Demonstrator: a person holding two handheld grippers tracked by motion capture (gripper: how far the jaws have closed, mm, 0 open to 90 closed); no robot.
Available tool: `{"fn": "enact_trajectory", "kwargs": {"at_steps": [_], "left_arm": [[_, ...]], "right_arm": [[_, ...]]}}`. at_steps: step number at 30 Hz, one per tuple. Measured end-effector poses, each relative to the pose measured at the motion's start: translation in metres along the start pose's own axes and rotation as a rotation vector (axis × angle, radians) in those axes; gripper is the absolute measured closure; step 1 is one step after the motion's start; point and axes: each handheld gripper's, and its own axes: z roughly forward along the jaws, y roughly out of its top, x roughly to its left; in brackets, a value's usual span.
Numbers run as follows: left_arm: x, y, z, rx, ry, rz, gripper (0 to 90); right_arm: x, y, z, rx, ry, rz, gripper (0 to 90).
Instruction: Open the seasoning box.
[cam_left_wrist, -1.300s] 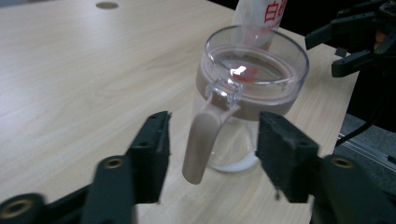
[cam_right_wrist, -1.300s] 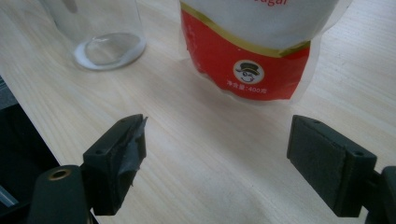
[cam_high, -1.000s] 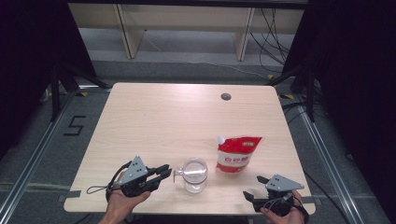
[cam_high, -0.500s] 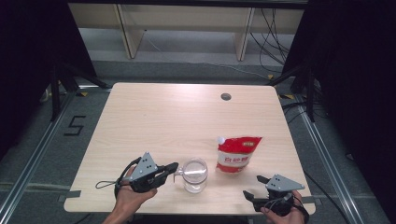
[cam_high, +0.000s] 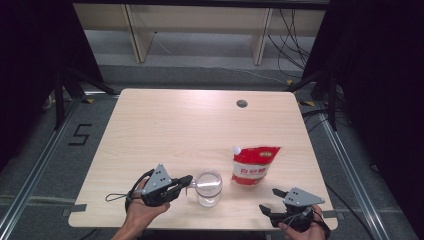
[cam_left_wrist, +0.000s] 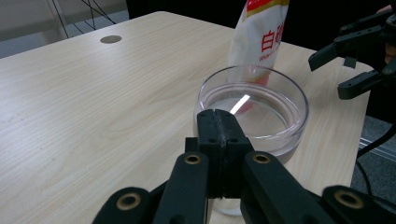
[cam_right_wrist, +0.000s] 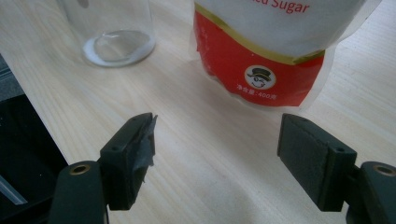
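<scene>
On the pale wooden table (cam_high: 165, 130) stood a clear glass jar (cam_high: 208, 186) near the person's edge, and just to its right, leaning back with its white cap up, a red and white sugar pouch (cam_high: 253, 165). The left gripper (cam_high: 186, 181) came in from the left of the jar, level with the tabletop, held in the person's left hand (cam_high: 142, 212); its jaws were pressed together with nothing visible between them, and in the left gripper view the closed tips (cam_left_wrist: 218, 135) sat right at the near rim of the jar (cam_left_wrist: 252, 109) (whether they actually touched the glass I could not tell). That same view showed the jar open at the top, the pouch (cam_left_wrist: 258, 35) rising behind it, and the other gripper (cam_left_wrist: 348, 63) off to the right with its jaws apart. The right gripper (cam_high: 268, 210) rested at the front right corner of the table in the right hand (cam_high: 302, 227), well short of the pouch. Its jaws stood wide and had just been closing a little, with only bare wood between them. In the right gripper view (cam_right_wrist: 215, 154) the pouch (cam_right_wrist: 261, 65) lay ahead beyond the pads, its red lower panel facing the camera, and the jar's base (cam_right_wrist: 114, 44) stood further off at upper left.
</scene>
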Motion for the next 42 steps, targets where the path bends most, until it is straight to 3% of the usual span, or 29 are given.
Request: {"fn": "enact_trajectory", "kwargs": {"at_steps": [4,11,16,17,20,23,32,33,34,38,41,42], "left_arm": [[0.0,-0.001,0.0,-0.003,0.002,0.005,89.1],[0.002,-0.003,-0.001,-0.003,0.006,0.011,88.6],[0.001,-0.003,-0.001,-0.006,0.008,0.0,88.1],[0.002,-0.003,-0.001,-0.007,0.005,0.002,88.1],[0.002,-0.003,-0.001,-0.006,0.004,0.003,88.1],[0.002,-0.003,-0.001,-0.006,0.008,0.015,88.1],[0.003,-0.004,-0.001,-0.007,0.002,0.014,88.2],[0.003,-0.004,-0.001,-0.008,0.002,0.014,88.2],[0.003,-0.004,-0.001,-0.008,0.002,0.014,88.2],[0.003,-0.004,-0.001,-0.01,0.003,0.019,88.2],[0.003,-0.004,-0.001,-0.011,0.003,0.02,88.2],[0.002,-0.004,-0.001,-0.013,0.004,0.019,88.2]], "right_arm": [[0.002,0.001,0.0,-0.018,0.007,0.012,31.4],[0.01,0.008,0.0,-0.084,0.001,-0.015,33.0],[0.018,0.014,0.003,-0.121,0.033,-0.036,44.9],[0.023,0.019,0.003,-0.159,0.048,-0.041,50.1],[0.029,0.025,0.006,-0.163,0.058,-0.042,53.0],[0.037,0.035,0.013,-0.202,0.07,-0.08,65.3],[0.048,0.048,0.026,-0.213,0.128,-0.097,77.2],[0.049,0.052,0.029,-0.233,0.148,-0.116,79.7],[0.05,0.053,0.031,-0.246,0.132,-0.105,80.5],[0.049,0.058,0.033,-0.234,0.139,-0.124,82.5],[0.051,0.062,0.036,-0.25,0.134,-0.107,84.3],[0.052,0.064,0.038,-0.258,0.13,-0.121,85.5]]}}
